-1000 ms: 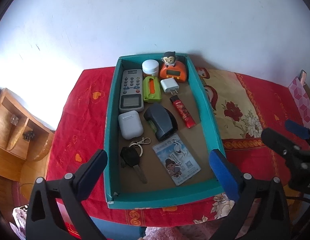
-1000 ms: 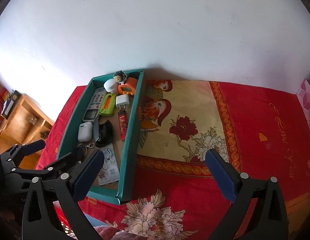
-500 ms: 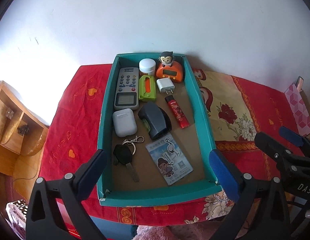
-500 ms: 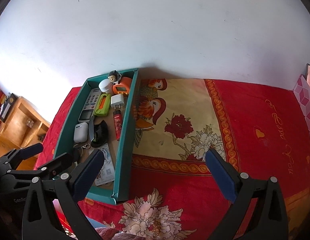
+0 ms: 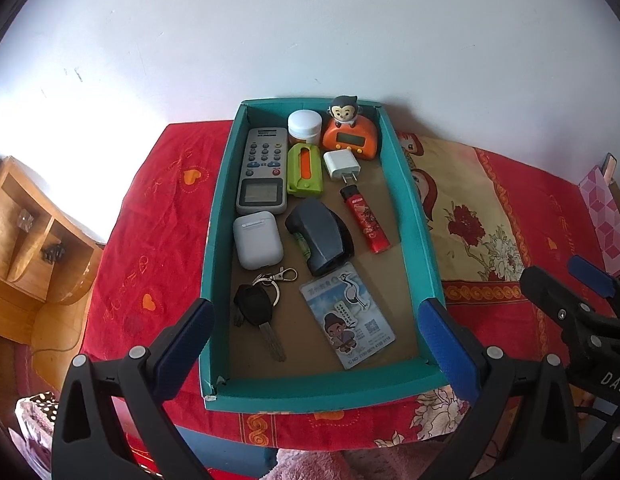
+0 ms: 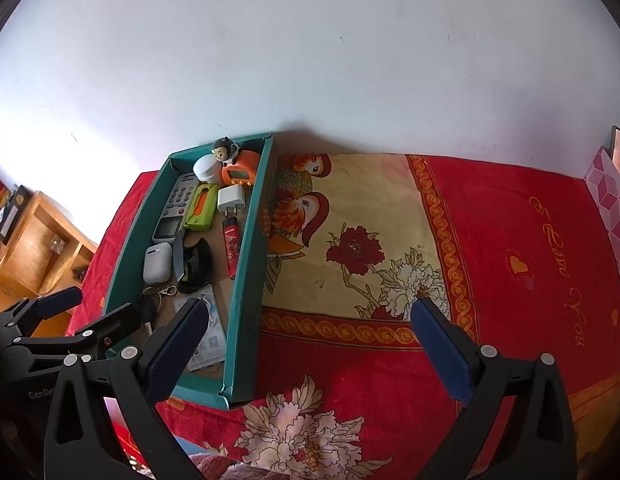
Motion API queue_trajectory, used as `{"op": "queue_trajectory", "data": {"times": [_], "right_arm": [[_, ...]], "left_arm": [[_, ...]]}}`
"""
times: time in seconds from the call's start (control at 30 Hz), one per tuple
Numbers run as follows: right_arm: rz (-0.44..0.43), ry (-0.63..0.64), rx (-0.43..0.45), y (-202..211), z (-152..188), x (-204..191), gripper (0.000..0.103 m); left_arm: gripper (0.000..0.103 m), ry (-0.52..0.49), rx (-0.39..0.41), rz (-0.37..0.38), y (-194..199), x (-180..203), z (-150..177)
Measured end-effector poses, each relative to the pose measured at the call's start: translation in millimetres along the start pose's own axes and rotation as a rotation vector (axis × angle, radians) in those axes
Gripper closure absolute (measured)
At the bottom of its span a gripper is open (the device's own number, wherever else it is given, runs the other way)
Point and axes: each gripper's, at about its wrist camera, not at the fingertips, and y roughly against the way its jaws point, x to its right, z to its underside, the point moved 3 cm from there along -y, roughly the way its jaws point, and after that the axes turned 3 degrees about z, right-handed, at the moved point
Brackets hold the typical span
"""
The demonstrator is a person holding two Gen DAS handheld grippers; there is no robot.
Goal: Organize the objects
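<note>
A teal box [image 5: 410, 216] [image 6: 246, 264] on the table holds several small items: a grey remote [image 5: 263, 170], a white jar [image 5: 305, 124], an orange monkey clock [image 5: 350, 136], a green case [image 5: 305, 170], a white charger [image 5: 342, 164], a red lighter [image 5: 366, 224], a white earbud case [image 5: 257, 240], a dark stapler-like thing [image 5: 320, 236], a black key [image 5: 256, 304] and a card [image 5: 348, 320]. My left gripper [image 5: 316, 338] hovers open over the box's near end, holding nothing. Over the cloth right of the box, my right gripper [image 6: 308, 340] stands open and empty.
A red and yellow flowered cloth [image 6: 390, 240] covers the table, bare to the right of the box. A wooden shelf unit [image 5: 26, 224] stands lower left. A pink patterned box [image 6: 614, 216] sits at the far right by the white wall [image 6: 310, 60].
Both grippers have shifted slightly; the box now sits a little lower and more centred in the left wrist view. Nothing was gripped or released.
</note>
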Motion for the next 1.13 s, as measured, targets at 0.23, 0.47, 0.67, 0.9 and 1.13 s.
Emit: {"op": "queue_trajectory", "data": {"times": [0.23, 0.47, 0.67, 0.9, 1.13], "right_arm": [[0.003, -0.004, -0.002, -1.9, -1.2, 2.8, 0.000], [0.005, -0.004, -0.004, -2.7, -2.0, 4.0, 0.000], [0.007, -0.007, -0.002, -2.4, -1.6, 6.5, 0.000], [0.008, -0.008, -0.001, -1.6, -1.9, 6.8, 0.000], [0.018, -0.010, 0.002, 0.7, -1.5, 8.7, 0.000]], "left_arm": [[0.000, 0.001, -0.006, 0.007, -2.4, 2.0, -0.7], [0.000, 0.002, -0.008, 0.013, -3.0, 3.4, -0.4], [0.000, 0.002, -0.014, 0.014, -4.2, 4.1, -0.3], [0.000, 0.003, -0.013, 0.010, -4.2, 3.9, 0.6], [0.000, -0.001, -0.014, 0.002, -3.5, 3.8, 1.0]]}}
